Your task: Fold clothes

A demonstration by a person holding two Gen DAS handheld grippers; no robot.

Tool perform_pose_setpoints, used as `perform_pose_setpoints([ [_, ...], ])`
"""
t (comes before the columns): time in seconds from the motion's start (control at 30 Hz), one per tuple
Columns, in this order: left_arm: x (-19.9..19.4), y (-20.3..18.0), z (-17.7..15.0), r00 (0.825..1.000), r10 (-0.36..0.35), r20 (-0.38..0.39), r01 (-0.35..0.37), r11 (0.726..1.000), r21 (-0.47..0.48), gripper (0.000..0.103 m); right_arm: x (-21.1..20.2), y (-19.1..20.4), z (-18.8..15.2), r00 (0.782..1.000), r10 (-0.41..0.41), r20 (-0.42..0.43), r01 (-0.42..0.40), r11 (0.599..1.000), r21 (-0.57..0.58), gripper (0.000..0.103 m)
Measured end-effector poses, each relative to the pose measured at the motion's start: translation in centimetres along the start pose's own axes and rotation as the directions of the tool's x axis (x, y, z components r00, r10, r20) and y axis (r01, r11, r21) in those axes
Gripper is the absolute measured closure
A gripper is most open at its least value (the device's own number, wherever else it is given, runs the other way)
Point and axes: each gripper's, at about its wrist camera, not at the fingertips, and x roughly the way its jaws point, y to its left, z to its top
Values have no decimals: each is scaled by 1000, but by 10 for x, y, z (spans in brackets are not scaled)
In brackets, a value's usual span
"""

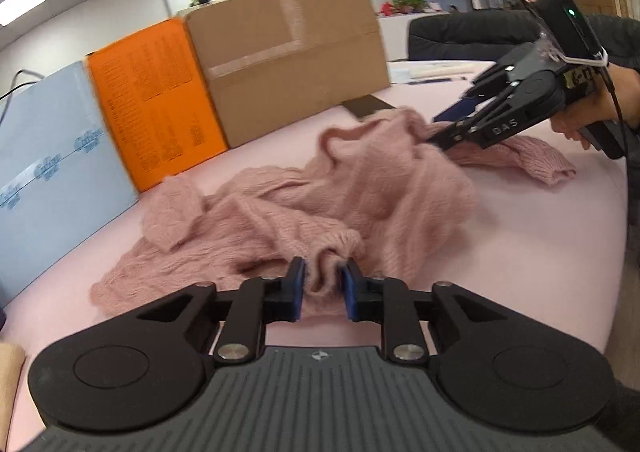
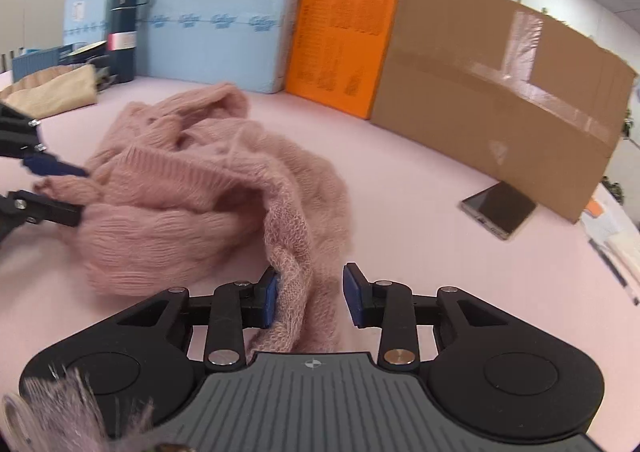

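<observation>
Gripping a bunched fold of the pink knitted sweater, the left claw has its blue pads drawn in narrow, wool pinched between them. Right claw: jaws stand wider, a hanging strand of the same sweater running between them and touching the left pad; the right pad sits apart from the fabric, so a firm hold cannot be confirmed; from the left wrist view its tips are buried in the knit. Sweater: crumpled in a heap on the pink bench, one ribbed cuff trailing beyond the right claw. Behind the heap, a row standing along the bench edge: light blue box, orange box, large brown cardboard box with clear tape. Smartphone: lying flat, just beside the cardboard box. Beige garment: lying near the blue box, well apart from the sweater. Dark bottle: upright beside it. Papers: at the bench's far right.
</observation>
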Motion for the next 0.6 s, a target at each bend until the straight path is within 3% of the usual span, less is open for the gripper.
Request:
perform_pose_setpoints([
  [0.1,-11,37,-7,990,144,1,-143,983,-116,87,3,-30,5,995,-100,21,99,994,52,72],
  [0.17,-17,65,-15,964,264,-37,-266,945,-188,87,5,-48,4,988,-153,15,151,985,78,72],
  [0.23,-28,97,-26,931,353,-92,-365,891,-272,87,8,-67,1,981,-192,-7,191,974,121,72],
  [0.37,-56,150,-53,865,471,-173,-499,768,-402,87,9,-95,-14,978,-204,-44,208,952,223,55],
  [0.57,-106,191,-89,725,625,-290,-680,582,-445,86,-6,-92,-20,982,-188,-8,185,957,223,41],
  [0.6,-114,196,-93,716,632,-297,-687,560,-463,85,-10,-89,-19,983,-185,2,181,960,216,38],
])
